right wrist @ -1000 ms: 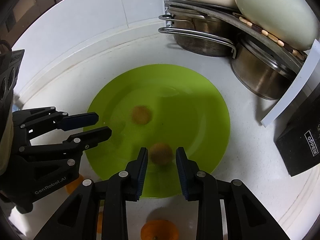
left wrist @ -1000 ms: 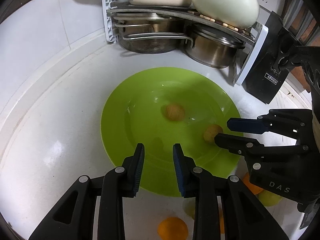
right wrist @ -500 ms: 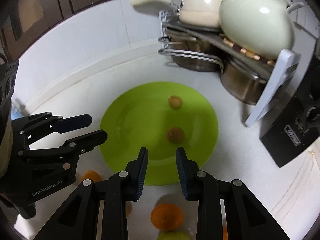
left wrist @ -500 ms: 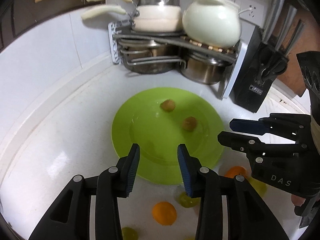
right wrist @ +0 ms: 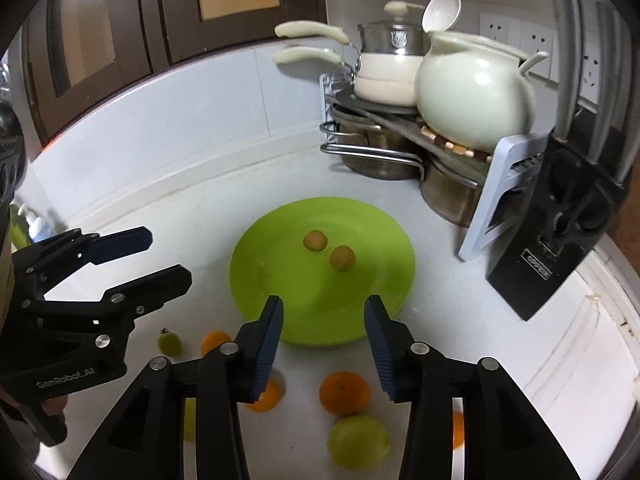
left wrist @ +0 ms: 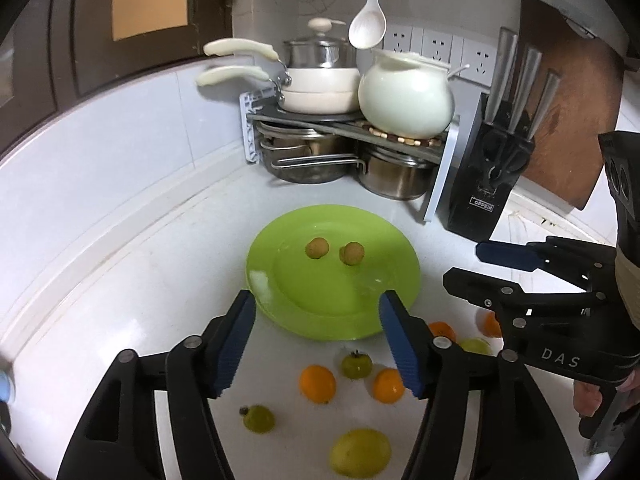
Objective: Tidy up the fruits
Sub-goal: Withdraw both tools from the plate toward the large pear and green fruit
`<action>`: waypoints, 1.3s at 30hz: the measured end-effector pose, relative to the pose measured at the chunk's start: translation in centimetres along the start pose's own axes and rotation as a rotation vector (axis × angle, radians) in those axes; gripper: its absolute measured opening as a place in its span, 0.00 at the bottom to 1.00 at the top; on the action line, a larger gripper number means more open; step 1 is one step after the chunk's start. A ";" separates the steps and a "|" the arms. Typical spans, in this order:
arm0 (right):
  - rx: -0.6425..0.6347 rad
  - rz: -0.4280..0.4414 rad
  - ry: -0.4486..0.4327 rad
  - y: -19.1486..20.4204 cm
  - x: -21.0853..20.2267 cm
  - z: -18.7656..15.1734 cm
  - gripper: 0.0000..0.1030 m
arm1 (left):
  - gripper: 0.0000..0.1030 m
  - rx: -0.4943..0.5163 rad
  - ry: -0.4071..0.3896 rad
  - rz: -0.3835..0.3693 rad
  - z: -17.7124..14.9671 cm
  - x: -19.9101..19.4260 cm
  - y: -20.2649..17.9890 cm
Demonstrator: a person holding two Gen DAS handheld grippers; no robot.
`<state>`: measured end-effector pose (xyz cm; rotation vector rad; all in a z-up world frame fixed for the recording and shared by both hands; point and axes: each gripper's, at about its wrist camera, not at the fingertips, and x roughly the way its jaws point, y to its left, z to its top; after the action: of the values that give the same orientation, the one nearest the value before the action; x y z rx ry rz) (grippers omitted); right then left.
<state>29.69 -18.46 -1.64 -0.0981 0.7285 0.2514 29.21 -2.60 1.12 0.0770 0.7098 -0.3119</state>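
A lime green plate (left wrist: 312, 304) (right wrist: 280, 280) lies on the white counter with two small tan round fruits (left wrist: 317, 248) (left wrist: 352, 253) (right wrist: 315, 240) (right wrist: 342, 257) on it. Oranges (left wrist: 317, 383) (right wrist: 344, 393), small green fruits (left wrist: 355, 364) (right wrist: 168, 342) and a yellow-green fruit (left wrist: 360, 458) (right wrist: 357, 441) lie on the counter in front of the plate. My left gripper (left wrist: 318, 340) is open and empty above the plate's near edge. My right gripper (right wrist: 323, 344) is open and empty, to the right of the left one.
A pot rack (left wrist: 344, 136) with steel pots, cream pans and a white ceramic pot (left wrist: 406, 98) stands behind the plate. A black knife block (left wrist: 486, 184) and a wooden board (left wrist: 572, 92) stand at the right. The tiled wall curves along the left.
Both grippers have pulled back and up from the plate and opened wider. The loose fruits in front of the plate have come into view.
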 end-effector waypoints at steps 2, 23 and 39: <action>-0.004 -0.014 -0.022 0.4 -1.1 -0.5 0.53 | 0.66 -0.008 -0.010 0.006 -0.5 -0.9 0.0; -0.082 -0.106 -0.158 2.0 -7.3 -5.1 0.70 | 0.91 -0.112 -0.123 0.115 -6.7 -7.4 -1.6; -0.111 -0.138 -0.141 1.8 -7.1 -9.0 0.69 | 0.93 -0.038 -0.129 0.190 -10.1 -7.0 -3.5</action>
<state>18.34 -19.62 -3.57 -0.2329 0.5646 0.1643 16.79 -2.36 -1.90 0.0869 0.5749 -0.1205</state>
